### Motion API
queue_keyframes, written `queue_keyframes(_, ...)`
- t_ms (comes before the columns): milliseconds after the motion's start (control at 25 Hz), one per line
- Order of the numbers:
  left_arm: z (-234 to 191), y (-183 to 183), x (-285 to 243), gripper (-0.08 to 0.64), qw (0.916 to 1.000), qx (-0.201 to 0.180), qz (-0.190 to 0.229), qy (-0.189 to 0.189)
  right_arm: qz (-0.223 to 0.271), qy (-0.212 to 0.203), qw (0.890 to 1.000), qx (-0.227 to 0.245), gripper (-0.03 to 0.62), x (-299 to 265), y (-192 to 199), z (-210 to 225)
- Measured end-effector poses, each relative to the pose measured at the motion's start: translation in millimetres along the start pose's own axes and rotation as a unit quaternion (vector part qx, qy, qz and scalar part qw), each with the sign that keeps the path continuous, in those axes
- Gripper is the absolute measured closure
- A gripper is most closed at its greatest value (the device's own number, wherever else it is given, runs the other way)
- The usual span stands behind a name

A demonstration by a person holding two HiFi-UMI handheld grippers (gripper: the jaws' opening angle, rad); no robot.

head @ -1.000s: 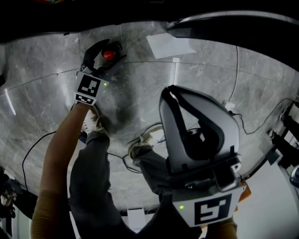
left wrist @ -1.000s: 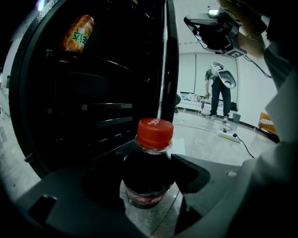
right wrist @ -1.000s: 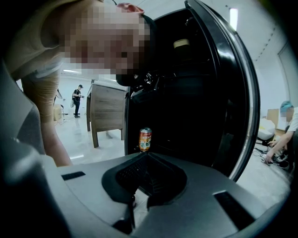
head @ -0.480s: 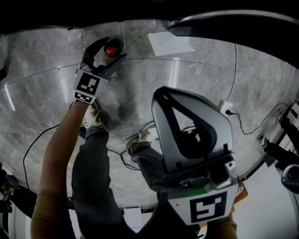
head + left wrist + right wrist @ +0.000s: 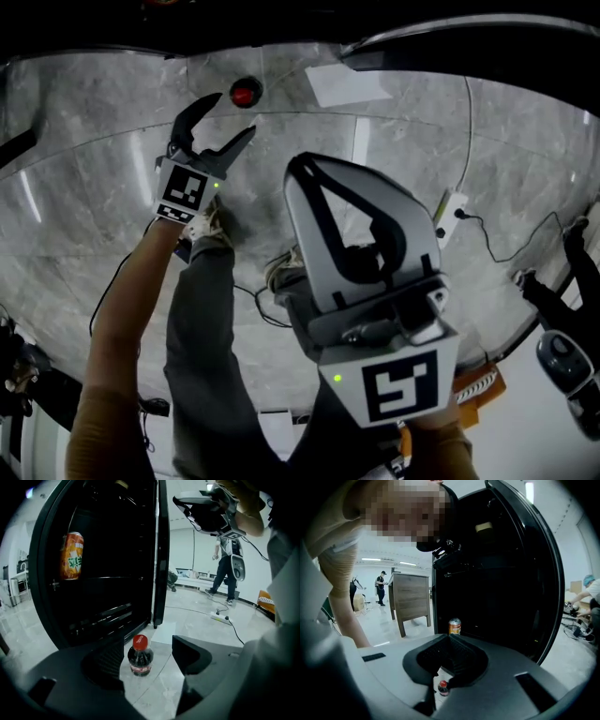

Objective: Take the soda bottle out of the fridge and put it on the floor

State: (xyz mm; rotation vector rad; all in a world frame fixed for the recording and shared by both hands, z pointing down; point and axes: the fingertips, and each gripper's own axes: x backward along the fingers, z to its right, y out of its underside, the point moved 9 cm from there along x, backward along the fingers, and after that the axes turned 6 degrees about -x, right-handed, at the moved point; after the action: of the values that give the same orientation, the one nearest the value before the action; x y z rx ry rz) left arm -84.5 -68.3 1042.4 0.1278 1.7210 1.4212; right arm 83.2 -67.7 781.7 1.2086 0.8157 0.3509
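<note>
The soda bottle (image 5: 246,92), dark with a red cap, stands upright on the grey marble floor (image 5: 84,187) in front of the open black fridge (image 5: 93,550). My left gripper (image 5: 232,114) is open just short of it, touching nothing. In the left gripper view the bottle (image 5: 140,656) shows between the spread jaws of that gripper (image 5: 149,645), a little ahead of them. My right gripper (image 5: 302,169) is raised close to the head camera, shut and empty. In its own view the right gripper (image 5: 451,638) has its tips together, and the bottle (image 5: 443,687) shows far below.
An orange can (image 5: 71,556) stands on a fridge shelf. The fridge door (image 5: 159,550) hangs open beside the bottle. A white sheet (image 5: 342,86) and a power strip (image 5: 448,208) with cables lie on the floor. My shoes (image 5: 211,230) are below the left gripper. A wooden table (image 5: 410,597) stands behind.
The left gripper has opened, let go of the bottle and drawn back slightly; the bottle now stands free on the floor. The right gripper has drifted left in the head view.
</note>
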Motion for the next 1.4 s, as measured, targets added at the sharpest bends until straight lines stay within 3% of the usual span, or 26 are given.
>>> queue_keyframes(200, -8, -26, 33, 0.257, 0.9996, 0.008, -0.025, -0.011, -0.015, 0.000, 1.000, -0.010, 0.589, 10, -25, -13)
queue_keyframes(440, -3, -77, 68, 0.436, 0.9984, -0.011, -0.054, 0.013, -0.028, 0.027, 0.999, -0.024, 0.589, 32, -60, -21)
queue_keyframes(680, 3, -132, 109, 0.549, 0.9969, 0.011, -0.064, 0.043, -0.011, 0.041, 0.999, -0.016, 0.589, 49, -118, -24)
queue_keyframes(840, -4, -167, 129, 0.557, 0.9950, 0.003, -0.084, 0.053, -0.023, 0.044, 0.999, -0.021, 0.591, 55, -147, -26)
queue_keyframes(1040, 12, -210, 163, 0.557, 0.9930, 0.032, -0.104, 0.045, -0.035, 0.032, 0.999, -0.006, 0.589, 84, -192, -36)
queue_keyframes(1400, 6, -315, 206, 0.557, 0.9968, 0.044, -0.049, 0.047, -0.031, 0.063, 0.997, 0.007, 0.591, 104, -276, -34)
